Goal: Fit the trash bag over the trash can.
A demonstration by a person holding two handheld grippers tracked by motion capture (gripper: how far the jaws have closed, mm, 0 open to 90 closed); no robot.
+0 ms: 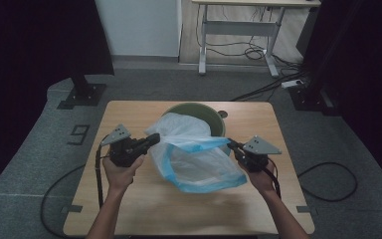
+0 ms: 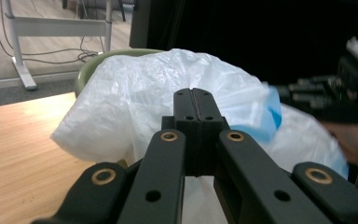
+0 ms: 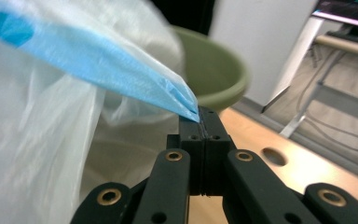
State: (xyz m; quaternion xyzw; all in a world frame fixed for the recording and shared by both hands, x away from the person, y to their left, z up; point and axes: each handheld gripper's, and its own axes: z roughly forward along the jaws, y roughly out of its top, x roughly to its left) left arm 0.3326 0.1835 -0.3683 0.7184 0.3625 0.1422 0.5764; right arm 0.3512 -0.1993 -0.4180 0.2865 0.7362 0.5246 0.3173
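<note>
Your left gripper (image 1: 152,140) has its jaws pressed together, pinching the left edge of the white plastic bag (image 1: 194,154). Your right gripper (image 1: 232,146) is likewise clamped, nipping the bag's blue rim (image 3: 121,65) at the right. The bag hangs stretched between them above the wooden table (image 1: 129,199). Just behind it stands a green bin (image 1: 214,117), partly covered by the bag.

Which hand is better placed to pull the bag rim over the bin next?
Probably the right gripper: shut on the blue rim of the plastic bag, beside the green bin. The left gripper pinches the bag's far side.
</note>
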